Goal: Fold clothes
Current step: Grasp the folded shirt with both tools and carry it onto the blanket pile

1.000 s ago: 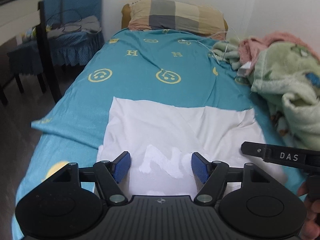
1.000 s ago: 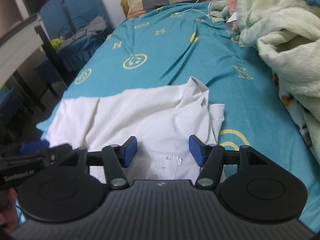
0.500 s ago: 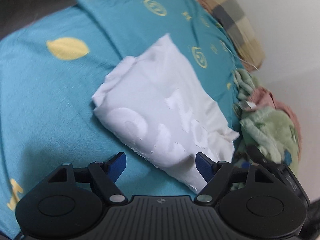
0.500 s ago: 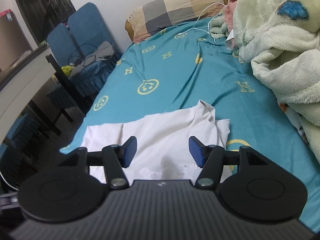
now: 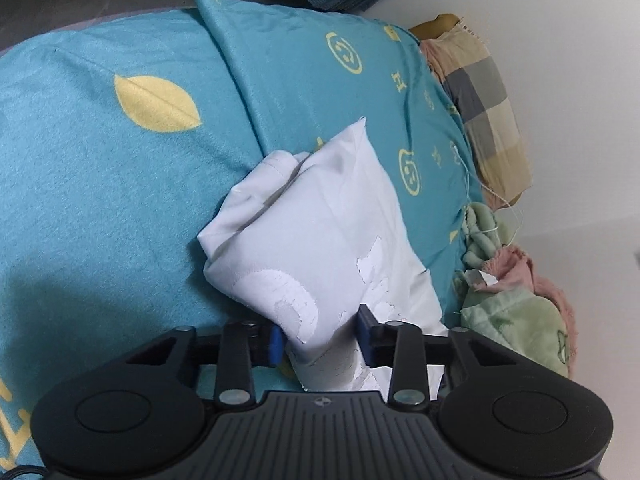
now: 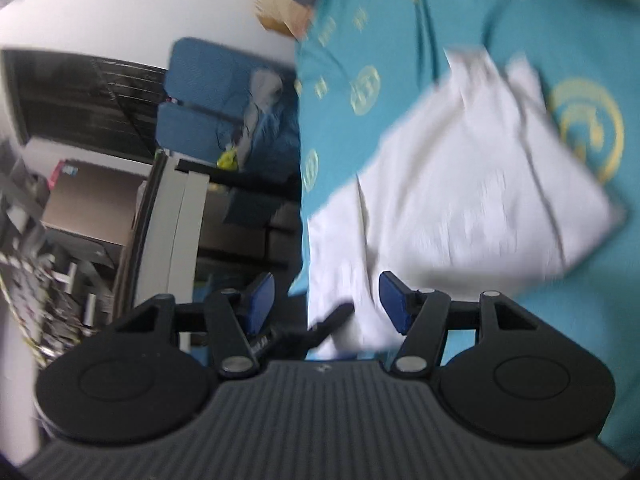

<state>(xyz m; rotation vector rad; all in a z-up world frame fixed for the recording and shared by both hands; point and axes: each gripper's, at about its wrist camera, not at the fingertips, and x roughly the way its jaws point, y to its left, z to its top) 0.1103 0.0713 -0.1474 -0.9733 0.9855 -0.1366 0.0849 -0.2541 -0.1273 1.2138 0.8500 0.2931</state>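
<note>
The left tongs (image 5: 320, 334) are clamped on a bunched edge of the white shirt (image 5: 320, 232), likely to lift a fold, while the right tongs (image 6: 326, 304) sit apart beside it, ready.

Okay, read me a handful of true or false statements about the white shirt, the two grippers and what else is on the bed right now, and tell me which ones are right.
1. The left gripper has white shirt fabric between its blue pads. True.
2. The right gripper is clamped shut on the shirt. False: its jaws stand apart with nothing pinched between them.
3. The shirt lies on a teal bedsheet with yellow patterns. True.
4. The pillow at the head of the bed is plain red. False: it is checked in beige and grey.
5. A green fleecy blanket is bunched at the side of the bed. True.
</note>
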